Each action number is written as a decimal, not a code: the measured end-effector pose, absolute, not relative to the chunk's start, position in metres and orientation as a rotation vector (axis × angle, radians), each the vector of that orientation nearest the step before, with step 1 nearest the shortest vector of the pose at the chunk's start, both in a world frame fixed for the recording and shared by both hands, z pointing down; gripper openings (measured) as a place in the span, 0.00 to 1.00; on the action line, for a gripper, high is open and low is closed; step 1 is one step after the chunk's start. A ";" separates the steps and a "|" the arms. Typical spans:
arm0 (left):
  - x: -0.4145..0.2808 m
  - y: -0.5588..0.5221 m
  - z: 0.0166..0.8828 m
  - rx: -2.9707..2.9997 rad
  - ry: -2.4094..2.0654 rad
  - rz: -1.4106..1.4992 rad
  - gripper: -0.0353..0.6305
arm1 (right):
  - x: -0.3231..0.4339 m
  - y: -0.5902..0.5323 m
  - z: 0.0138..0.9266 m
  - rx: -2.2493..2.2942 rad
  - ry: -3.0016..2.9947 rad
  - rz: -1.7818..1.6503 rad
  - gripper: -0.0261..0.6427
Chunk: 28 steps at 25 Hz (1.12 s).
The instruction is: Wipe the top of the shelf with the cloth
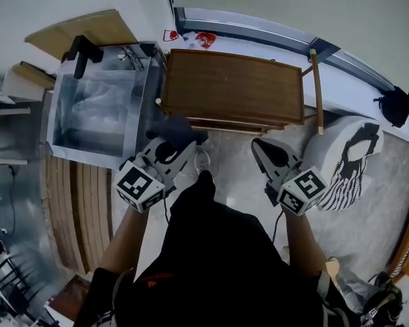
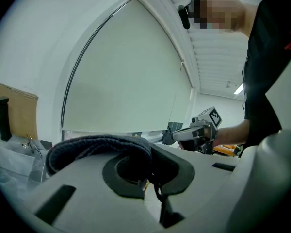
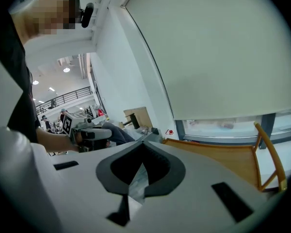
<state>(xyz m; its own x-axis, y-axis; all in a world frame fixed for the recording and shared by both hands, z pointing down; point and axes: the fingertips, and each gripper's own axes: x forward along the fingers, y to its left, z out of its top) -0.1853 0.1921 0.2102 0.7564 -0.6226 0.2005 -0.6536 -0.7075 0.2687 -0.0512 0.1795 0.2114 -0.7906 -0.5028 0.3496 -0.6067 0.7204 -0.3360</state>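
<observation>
the cloth (image 1: 178, 129), dark and bunched, sat at the 12 o'clock tip of the left gripper (image 1: 182, 139). in the left gripper view it draped over one jaw and ran down into the pinch, so the jaws were clamped on a fold of it. in the head view the bundle lay right at the near-left corner of the shelf (image 1: 233, 86), over its front edge. whether it touched the wood could not be told.

the right gripper (image 3: 144, 144) had its jaws closed tip to tip, with only floor showing through the gap behind the tips; it held nothing. in the head view it hung over the pale floor (image 1: 232, 157) at 3 o'clock from the cloth, short of the shelf's front edge.

the shelf top showed as plain brown wood running from the cloth toward 1 and 2 o'clock. a clear bin (image 1: 99, 111) stood just beside its left end, at 9 o'clock. a wooden pole (image 1: 317, 80) leaned along the right end at 3 o'clock. the window sill (image 1: 259, 33) ran behind the far edge at 12 o'clock. a striped cushion (image 1: 347, 159) lay on the floor beyond the right gripper, at 3 o'clock.

both forearms came up from 6 o'clock, the left forearm (image 1: 126, 240) angled toward 1 o'clock and the right forearm (image 1: 301, 240) toward 11 o'clock. each gripper's marker cube faced up toward the head camera.
</observation>
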 end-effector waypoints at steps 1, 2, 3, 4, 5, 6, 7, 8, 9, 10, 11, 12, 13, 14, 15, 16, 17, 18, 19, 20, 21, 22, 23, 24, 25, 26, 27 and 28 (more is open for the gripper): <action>-0.189 0.183 0.212 2.637 -0.979 0.135 0.11 | -0.054 0.171 0.212 0.888 -2.686 0.653 0.04; -0.193 0.174 0.213 2.639 -0.974 0.136 0.11 | -0.057 0.163 0.213 0.889 -2.681 0.655 0.04; -0.197 0.165 0.213 2.633 -0.970 0.140 0.11 | -0.060 0.154 0.213 0.890 -2.676 0.656 0.04; -0.200 0.156 0.214 2.618 -0.966 0.146 0.11 | -0.063 0.146 0.215 0.892 -2.670 0.658 0.04; -0.204 0.147 0.215 2.599 -0.963 0.152 0.11 | -0.065 0.137 0.217 0.897 -2.664 0.663 0.04; -0.208 0.138 0.216 2.588 -0.960 0.157 0.11 | -0.067 0.129 0.219 0.902 -2.657 0.668 0.04; -0.212 0.128 0.219 2.589 -0.956 0.163 0.11 | -0.069 0.121 0.221 0.909 -2.650 0.675 0.04; -0.216 0.119 0.221 2.593 -0.952 0.170 0.11 | -0.071 0.114 0.223 0.916 -2.642 0.683 0.04; -0.219 0.110 0.224 2.593 -0.948 0.179 0.11 | -0.072 0.107 0.225 0.923 -2.634 0.691 0.04; -0.223 0.102 0.227 2.597 -0.943 0.188 0.11 | -0.074 0.101 0.227 0.925 -2.627 0.696 0.04; -0.226 0.094 0.230 2.604 -0.940 0.196 0.11 | -0.075 0.096 0.229 0.923 -2.621 0.698 0.04; -0.229 0.086 0.234 2.610 -0.940 0.204 0.11 | -0.077 0.091 0.231 0.921 -2.616 0.698 0.04; -0.233 0.079 0.238 2.615 -0.943 0.213 0.11 | -0.078 0.085 0.234 0.919 -2.612 0.700 0.04; -0.236 0.072 0.243 2.616 -0.948 0.221 0.11 | -0.079 0.081 0.236 0.918 -2.609 0.704 0.04; -0.239 0.065 0.247 2.615 -0.953 0.226 0.11 | -0.080 0.076 0.239 0.915 -2.605 0.709 0.04; -0.240 0.059 0.250 2.613 -0.957 0.231 0.11 | -0.081 0.072 0.243 0.913 -2.601 0.715 0.04; -0.241 0.053 0.254 2.610 -0.960 0.239 0.11 | -0.081 0.068 0.246 0.909 -2.596 0.723 0.04; -0.242 0.047 0.259 2.607 -0.963 0.249 0.11 | -0.081 0.064 0.251 0.906 -2.590 0.730 0.04; -0.243 0.042 0.264 2.604 -0.965 0.261 0.11 | -0.081 0.060 0.255 0.903 -2.585 0.738 0.04; -0.243 0.036 0.270 2.601 -0.964 0.275 0.11 | -0.081 0.055 0.260 0.897 -2.581 0.745 0.04; -0.243 0.030 0.277 2.600 -0.963 0.290 0.11 | -0.081 0.051 0.265 0.890 -2.579 0.750 0.04; -0.242 0.023 0.283 2.597 -0.964 0.305 0.11 | -0.081 0.046 0.270 0.879 -2.577 0.753 0.04; -0.242 0.017 0.290 2.589 -0.968 0.317 0.11 | -0.081 0.041 0.274 0.865 -2.575 0.756 0.04; -0.241 0.011 0.296 2.578 -0.974 0.329 0.11 | -0.081 0.036 0.279 0.850 -2.575 0.758 0.04; -0.239 0.005 0.303 2.567 -0.981 0.342 0.11 | -0.080 0.031 0.283 0.835 -2.576 0.759 0.04; -0.237 -0.001 0.310 2.559 -0.987 0.357 0.11 | -0.079 0.026 0.287 0.821 -2.578 0.759 0.04; -0.234 -0.007 0.316 2.555 -0.993 0.374 0.11 | -0.077 0.021 0.292 0.807 -2.581 0.761 0.04; -0.232 -0.013 0.323 2.549 -1.002 0.392 0.11 | -0.075 0.017 0.296 0.792 -2.584 0.765 0.04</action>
<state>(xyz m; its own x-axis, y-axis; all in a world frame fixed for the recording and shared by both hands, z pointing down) -0.2315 -0.0129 0.3231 0.7079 -0.5922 0.3848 -0.6961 -0.6772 0.2384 -0.0750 0.0166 0.2956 -0.7904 -0.4156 0.4501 -0.5937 0.7009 -0.3954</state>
